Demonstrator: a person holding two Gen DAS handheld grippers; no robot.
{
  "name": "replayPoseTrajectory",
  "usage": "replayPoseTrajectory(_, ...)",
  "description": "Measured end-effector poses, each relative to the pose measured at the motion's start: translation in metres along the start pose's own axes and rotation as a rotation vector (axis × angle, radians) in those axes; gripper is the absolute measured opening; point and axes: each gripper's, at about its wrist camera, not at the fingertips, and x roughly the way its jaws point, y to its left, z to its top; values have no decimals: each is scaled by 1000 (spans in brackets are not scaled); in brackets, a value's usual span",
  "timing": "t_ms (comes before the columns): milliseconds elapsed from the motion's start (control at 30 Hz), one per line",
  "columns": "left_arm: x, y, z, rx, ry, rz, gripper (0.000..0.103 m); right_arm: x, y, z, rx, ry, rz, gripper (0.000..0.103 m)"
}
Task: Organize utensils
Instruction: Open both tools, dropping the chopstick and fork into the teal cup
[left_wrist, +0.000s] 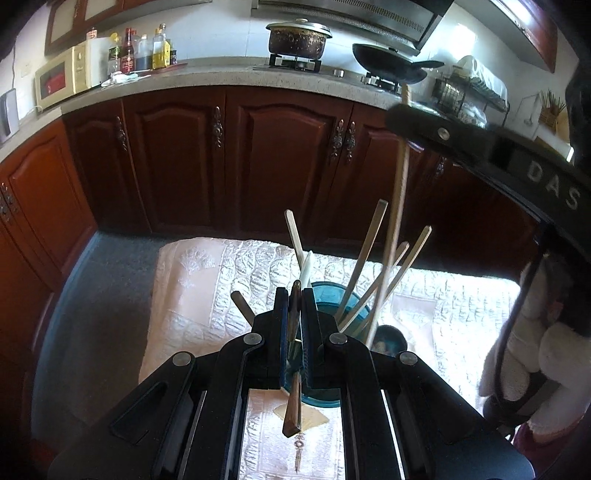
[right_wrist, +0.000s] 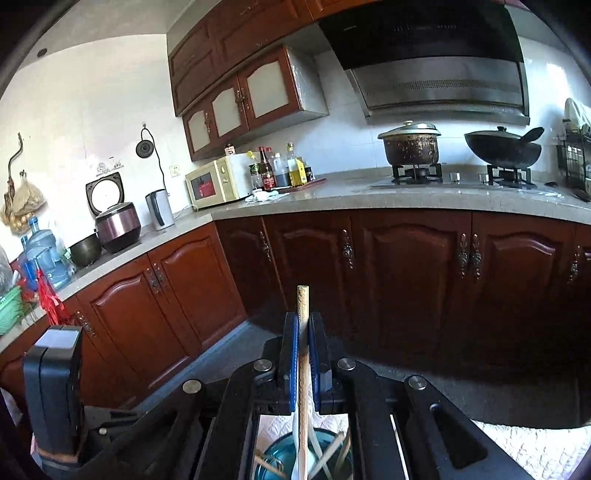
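Down along your left wrist view, your left gripper (left_wrist: 294, 295) has its jaws pressed together on a dark brown chopstick (left_wrist: 293, 373), which runs lengthwise between the blue pads, its squared end hanging back toward the camera and its tip poking out past the fingertips. Just beyond and slightly right of that gripper stands a teal holder (left_wrist: 328, 295) on a white quilted cloth (left_wrist: 207, 295) covering the surface. Several pale chopsticks (left_wrist: 364, 258) lean out of the holder in different directions, and a white utensil (left_wrist: 306, 267) rises just past the fingertips. Up and to the right, your right gripper's black body crosses the view, with a light bamboo chopstick (left_wrist: 397, 206) slanting down from it toward the holder. Now in your right wrist view, your right gripper (right_wrist: 303, 325) pinches that bamboo chopstick (right_wrist: 303, 369) upright between its pads, the top end standing above the fingertips. Below the jaws, the teal holder (right_wrist: 280, 454) sits directly underneath, with pale sticks crossing inside it. Your left gripper's black housing shows at the lower left.
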Motion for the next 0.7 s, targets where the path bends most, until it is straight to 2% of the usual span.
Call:
replayPoseTrajectory(133,8,1,-2,2,21,-4,5,10,1,-10,-28,-8,-22,5)
replayPoseTrajectory(333,20,-5,-5,17,48,-15,5,11,-9,-34,-32,70,-6,5)
replayPoseTrajectory(533,33,-4,-11,6,80,-12,5,8,-28,-61,23,169,19,5)
replayPoseTrajectory(700,43,-8,-16,13,114,-6,5,6,-30,-75,40,205,28,5)
